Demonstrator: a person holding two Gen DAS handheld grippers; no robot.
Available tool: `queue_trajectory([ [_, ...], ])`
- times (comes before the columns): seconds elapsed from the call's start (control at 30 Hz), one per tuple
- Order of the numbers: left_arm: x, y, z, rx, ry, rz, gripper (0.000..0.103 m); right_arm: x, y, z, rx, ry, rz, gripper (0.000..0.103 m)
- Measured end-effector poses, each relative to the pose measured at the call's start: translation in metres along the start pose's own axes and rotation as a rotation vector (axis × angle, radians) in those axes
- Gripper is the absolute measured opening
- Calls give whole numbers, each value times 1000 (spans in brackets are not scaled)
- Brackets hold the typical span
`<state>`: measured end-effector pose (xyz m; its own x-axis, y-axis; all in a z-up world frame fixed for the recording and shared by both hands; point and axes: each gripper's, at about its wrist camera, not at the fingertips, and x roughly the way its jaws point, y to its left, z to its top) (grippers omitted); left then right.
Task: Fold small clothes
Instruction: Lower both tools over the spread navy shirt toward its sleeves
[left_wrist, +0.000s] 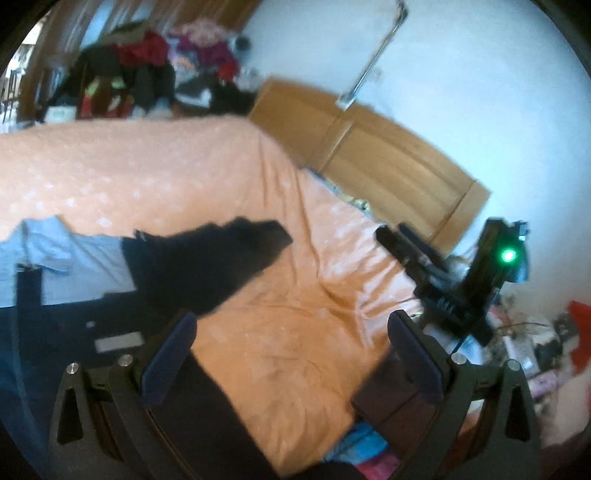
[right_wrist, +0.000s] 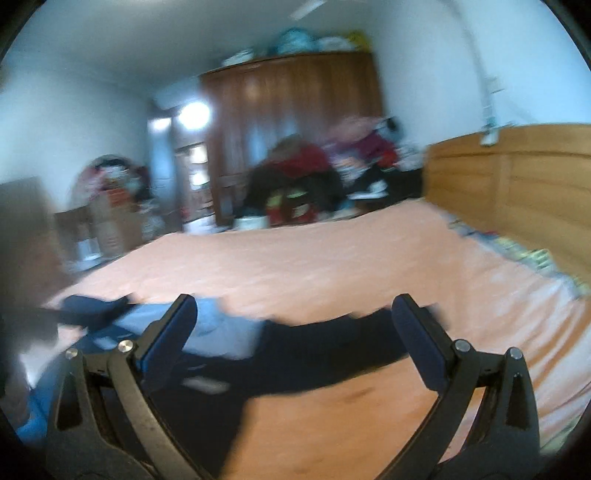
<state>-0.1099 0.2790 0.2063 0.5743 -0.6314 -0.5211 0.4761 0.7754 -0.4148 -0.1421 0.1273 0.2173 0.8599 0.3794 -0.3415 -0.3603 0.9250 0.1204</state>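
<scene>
Both hand-held grippers (left_wrist: 291, 354) (right_wrist: 293, 341) spread, empty; dark garment (left_wrist: 207, 266) on orange bedspread (left_wrist: 295, 325).

Dark navy garment (left_wrist: 207, 266), spread flat on the orange bed cover at left centre of the left wrist view. One sleeve stretched toward frame centre, its cuff end lying squared off on the cover. Pale blue inner panel (left_wrist: 66, 254) showing at the far left, collar area open. Small white label (left_wrist: 118, 341) on the dark cloth at lower left. In the right wrist view, same garment (right_wrist: 314, 354) lying across the lower middle, sleeve reaching right, pale blue part (right_wrist: 221, 325) left of centre, other dark sleeve (right_wrist: 92, 308) at far left. Edges blurred.
</scene>
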Motion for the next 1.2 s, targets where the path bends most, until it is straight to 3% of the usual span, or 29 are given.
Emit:
queue_trajectory([
  [0.07, -32, 1, -5, -16, -37, -36, 103, 21, 41, -27, -34, 74, 43, 103],
  [0.17, -86, 9, -8, -27, -100, -54, 103, 65, 105, -98, -14, 299, 191, 103],
  [0.2, -102, 12, -10, -25, -131, -43, 103, 64, 122, -108, -18, 338, 220, 103],
  [0.23, -118, 17, -11, -27, -163, -24, 103, 74, 149, -140, -36, 443, 283, 103],
  [0.3, -154, 31, -14, -44, -219, 8, 103, 67, 184, -169, -30, 553, 378, 103],
  [0.33, -165, 41, -15, -55, -241, 39, 103, 60, 211, -187, -52, 620, 468, 103],
  [0.4, -186, 65, -16, -95, -281, 112, 103, 36, 249, -197, -98, 668, 554, 103],
  [0.47, -206, 92, -20, -155, -313, 172, 103, 28, 255, -197, -97, 691, 607, 103],
  [0.57, -199, 129, -26, -139, -270, 387, 103, 50, 210, -169, -58, 618, 434, 103],
  [0.63, -184, 161, -34, -143, -236, 490, 103, 72, 152, -141, 13, 555, 245, 103],
  [0.7, -165, 203, -44, -164, -154, 577, 103, 97, 103, -131, 12, 544, 81, 103],
  [0.77, -126, 240, -56, -165, -25, 663, 103, 120, 59, -129, 33, 567, -15, 103],
  [0.83, -90, 276, -71, -198, 110, 680, 103, 129, 21, -129, 72, 569, -110, 103],
  [0.9, -61, 304, -90, -222, 210, 701, 103, 138, -1, -139, 147, 583, -134, 103],
  [1.0, -29, 332, -123, -252, 337, 724, 103, 152, -12, -168, 136, 706, -169, 103],
  [1.03, -24, 337, -132, -253, 343, 722, 103, 154, -12, -179, 115, 744, -162, 103],
  [1.2, -35, 346, -144, -278, 290, 663, 103, 130, -17, -183, 196, 667, -201, 103],
])
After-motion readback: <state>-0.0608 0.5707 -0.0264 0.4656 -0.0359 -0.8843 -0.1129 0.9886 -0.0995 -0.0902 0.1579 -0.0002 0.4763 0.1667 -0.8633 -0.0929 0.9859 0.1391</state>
